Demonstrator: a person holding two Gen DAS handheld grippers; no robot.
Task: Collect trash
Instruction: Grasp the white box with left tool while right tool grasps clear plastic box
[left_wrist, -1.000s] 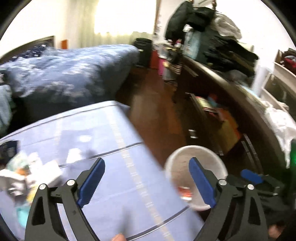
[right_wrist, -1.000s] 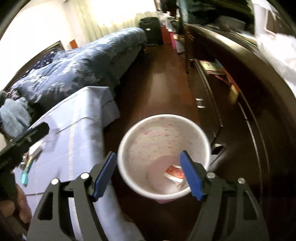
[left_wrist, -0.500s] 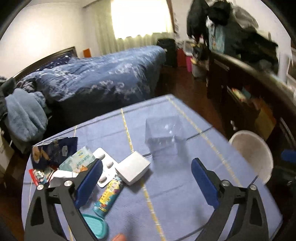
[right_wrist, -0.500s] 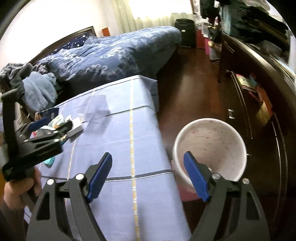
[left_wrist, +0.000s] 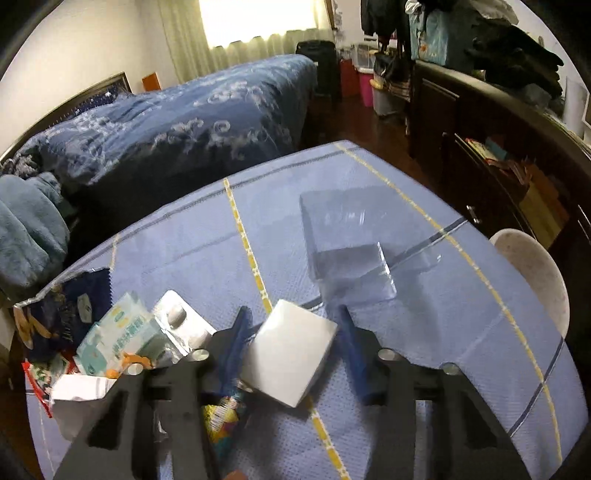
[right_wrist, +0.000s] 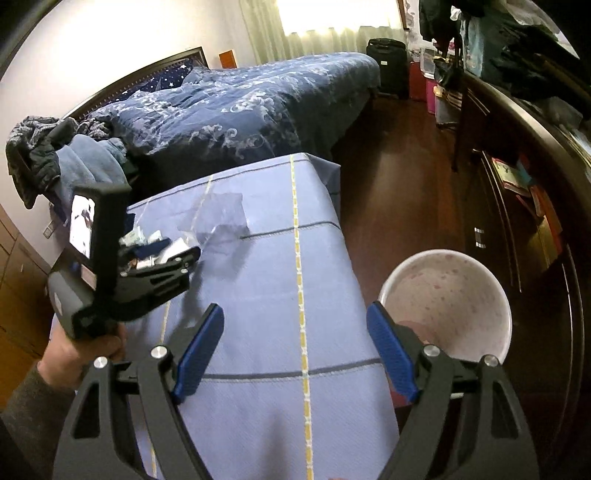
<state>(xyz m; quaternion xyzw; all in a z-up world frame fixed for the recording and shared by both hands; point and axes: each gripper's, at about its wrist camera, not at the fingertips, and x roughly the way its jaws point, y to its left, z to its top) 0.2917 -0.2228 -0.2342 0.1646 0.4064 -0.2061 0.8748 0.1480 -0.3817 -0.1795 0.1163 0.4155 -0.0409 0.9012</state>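
The left gripper (left_wrist: 291, 354) is down over the table (left_wrist: 424, 325), and its jaws have just been closing around a small white box (left_wrist: 291, 350). The box is between the 2 blue pads. The left pad (left_wrist: 236, 339) seems to touch its side, but on the right side I see a narrow gap, so I judge that the box is not yet pinched.

The box lies near the front edge of the blue cloth, tilted on top of a colourful tube (left_wrist: 221, 410). To its left is the rest of the trash: a silver pill sheet (left_wrist: 177, 317), a pale green tissue pack (left_wrist: 122, 332) and a dark snack bag (left_wrist: 74, 306). Behind the box stands a clear plastic container (left_wrist: 347, 240).

The box looks light and made of thin card, so it is rather stiff but can be crushed. I would take it across its 2 long flat sides, near the middle, with only soft pressure. Its surface looks smooth, so it may slip or turn if held at a corner.

The right gripper (right_wrist: 295, 347) has its jaws spread wide and holds nothing. It hangs over the right edge of the table, just beside the white bin (right_wrist: 447, 295) on the floor.
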